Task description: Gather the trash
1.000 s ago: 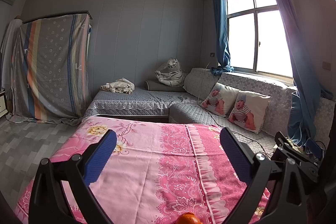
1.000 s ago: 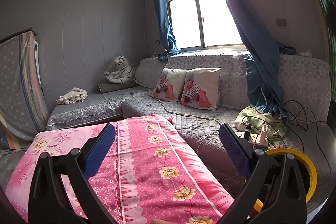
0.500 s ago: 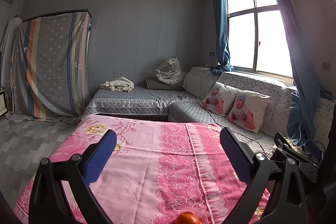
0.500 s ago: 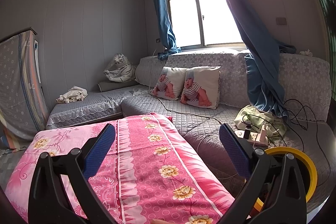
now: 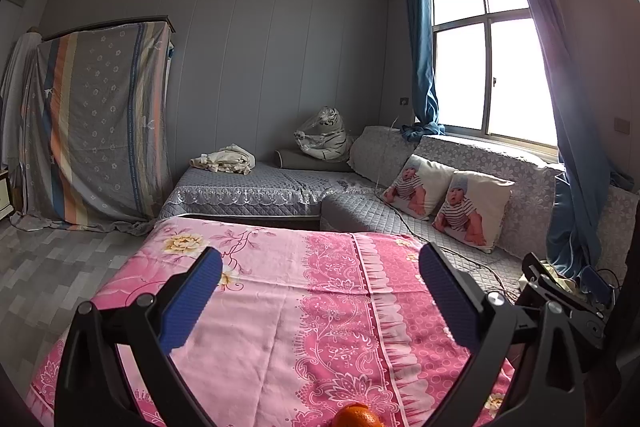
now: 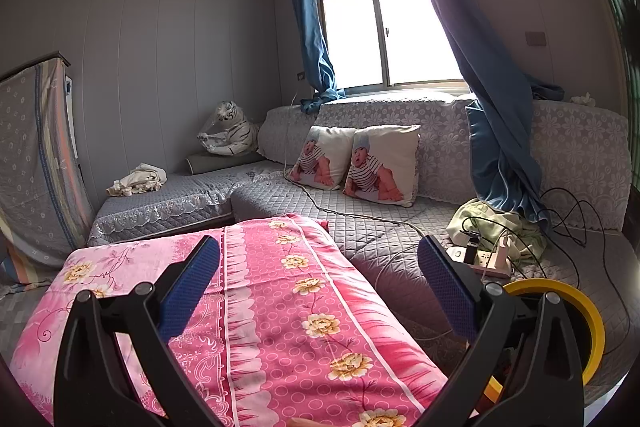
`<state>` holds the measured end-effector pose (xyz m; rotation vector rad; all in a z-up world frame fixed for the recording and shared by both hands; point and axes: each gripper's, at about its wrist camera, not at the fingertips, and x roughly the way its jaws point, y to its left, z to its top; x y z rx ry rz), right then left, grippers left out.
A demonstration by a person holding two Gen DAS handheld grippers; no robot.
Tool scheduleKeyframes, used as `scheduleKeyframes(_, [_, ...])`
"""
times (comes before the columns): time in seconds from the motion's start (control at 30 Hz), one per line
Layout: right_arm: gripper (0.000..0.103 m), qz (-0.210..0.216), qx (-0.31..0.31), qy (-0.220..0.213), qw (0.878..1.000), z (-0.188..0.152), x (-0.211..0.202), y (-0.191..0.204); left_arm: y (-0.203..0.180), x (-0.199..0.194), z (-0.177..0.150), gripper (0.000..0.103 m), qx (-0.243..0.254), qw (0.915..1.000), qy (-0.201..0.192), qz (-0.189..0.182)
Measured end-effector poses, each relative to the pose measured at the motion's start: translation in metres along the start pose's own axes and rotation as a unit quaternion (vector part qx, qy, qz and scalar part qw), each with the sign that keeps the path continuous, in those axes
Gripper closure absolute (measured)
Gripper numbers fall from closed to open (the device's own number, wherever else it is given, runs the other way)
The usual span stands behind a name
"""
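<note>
Jaws wide on both grippers, unchanged; orange (image 5: 356, 415) stays at lower edge.

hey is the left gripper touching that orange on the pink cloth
Apart. In the left wrist view the orange sits on the pink cloth, below the open left gripper, clear of both fingers.

I am looking into a home living room: a grey corner sofa (image 6: 360, 227) is standing under a curtained window (image 6: 380, 27), with baby-print cushions (image 6: 356, 163).

A bench under a pink floral cloth (image 5: 280, 307) fills the lower frame; an orange (image 5: 356, 415) lies on it at the bottom edge.
</note>
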<state>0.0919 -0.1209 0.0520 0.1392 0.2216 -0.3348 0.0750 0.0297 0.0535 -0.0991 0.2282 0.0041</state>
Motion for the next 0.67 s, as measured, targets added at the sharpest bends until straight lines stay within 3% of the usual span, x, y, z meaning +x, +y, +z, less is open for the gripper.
scheduleKeyframes(0.67, [0.008, 0.001, 0.001, 0.002, 1.0, -0.0007, 0.0004, -0.0014, -0.004, 0.004, -0.0012, 0.008, 0.004, 1.0, 0.004, -0.005])
